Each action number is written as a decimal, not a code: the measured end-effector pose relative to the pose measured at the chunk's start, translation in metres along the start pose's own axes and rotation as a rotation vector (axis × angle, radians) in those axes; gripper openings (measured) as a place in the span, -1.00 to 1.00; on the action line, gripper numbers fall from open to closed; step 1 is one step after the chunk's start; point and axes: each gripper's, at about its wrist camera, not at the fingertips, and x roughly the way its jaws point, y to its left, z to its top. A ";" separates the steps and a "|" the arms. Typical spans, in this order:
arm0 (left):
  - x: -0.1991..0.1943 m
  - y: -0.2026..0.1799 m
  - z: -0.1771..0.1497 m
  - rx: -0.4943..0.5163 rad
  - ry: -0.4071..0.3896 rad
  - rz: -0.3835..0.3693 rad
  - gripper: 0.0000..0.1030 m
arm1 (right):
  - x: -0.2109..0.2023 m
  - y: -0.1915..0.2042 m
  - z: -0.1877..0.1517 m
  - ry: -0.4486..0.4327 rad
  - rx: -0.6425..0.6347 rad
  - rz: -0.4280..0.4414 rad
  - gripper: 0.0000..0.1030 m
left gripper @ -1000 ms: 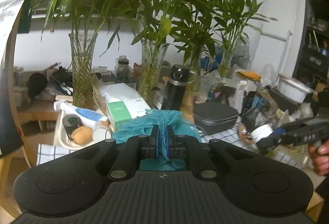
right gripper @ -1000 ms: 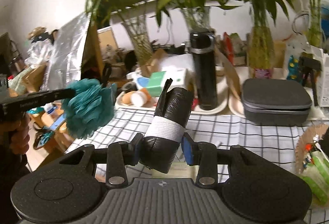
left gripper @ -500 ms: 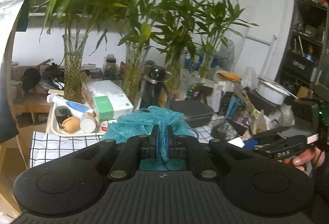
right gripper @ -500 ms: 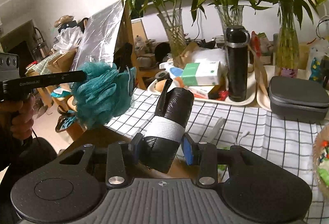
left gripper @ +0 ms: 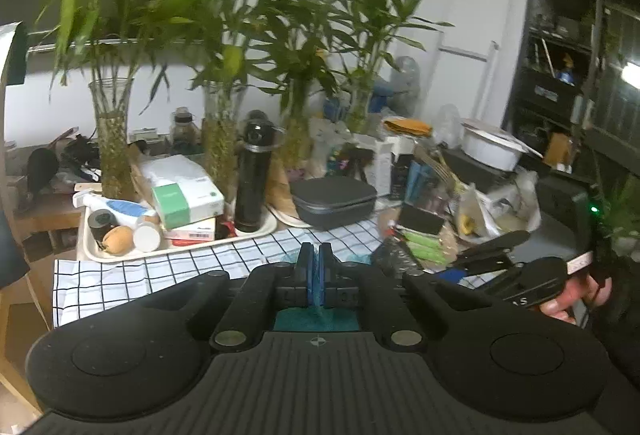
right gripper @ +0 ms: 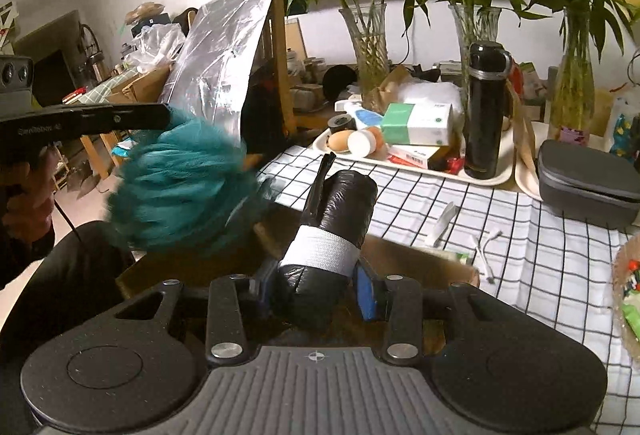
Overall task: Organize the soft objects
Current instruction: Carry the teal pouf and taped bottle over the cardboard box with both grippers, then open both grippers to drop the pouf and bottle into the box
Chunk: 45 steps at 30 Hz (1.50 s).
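Risk: the teal mesh bath pouf [right gripper: 176, 183], frilly and springy, hangs at 9 o'clock in the right view, pinched by only a few strands in the clenched left gripper [left gripper: 314, 277], and could slip out. The right gripper [right gripper: 316, 291] clasps a glossy black rolled bundle [right gripper: 332, 235] at 6 o'clock low on its body; the smooth film and white band could slide or tilt.

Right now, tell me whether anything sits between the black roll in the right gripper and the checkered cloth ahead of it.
Nothing visible blocks it. The right gripper holds the black roll over the table edge, and the checkered cloth just beyond is bare there. The teal bath pouf in the left gripper hangs off to the left.
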 end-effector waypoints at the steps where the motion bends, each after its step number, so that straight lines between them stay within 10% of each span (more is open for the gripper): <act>1: 0.000 -0.003 -0.001 0.007 0.005 -0.005 -0.97 | -0.001 0.001 -0.001 0.004 -0.001 -0.002 -0.15; 12: 0.011 -0.026 -0.021 0.074 0.043 0.007 -0.90 | -0.005 0.008 -0.023 0.075 0.017 -0.037 -0.15; 18: 0.010 -0.023 -0.028 0.072 0.094 0.075 0.06 | -0.004 0.007 -0.030 0.115 0.029 -0.058 -0.15; 32: 0.007 -0.010 -0.045 0.053 0.203 0.148 0.12 | 0.001 0.001 -0.031 0.150 0.056 -0.113 -0.12; 37: 0.008 -0.006 -0.049 0.037 0.209 0.154 0.13 | -0.004 0.004 -0.029 0.110 0.042 -0.115 0.60; 45: 0.012 -0.001 -0.049 0.011 0.219 0.195 0.13 | -0.009 0.003 -0.024 0.051 0.044 -0.131 0.96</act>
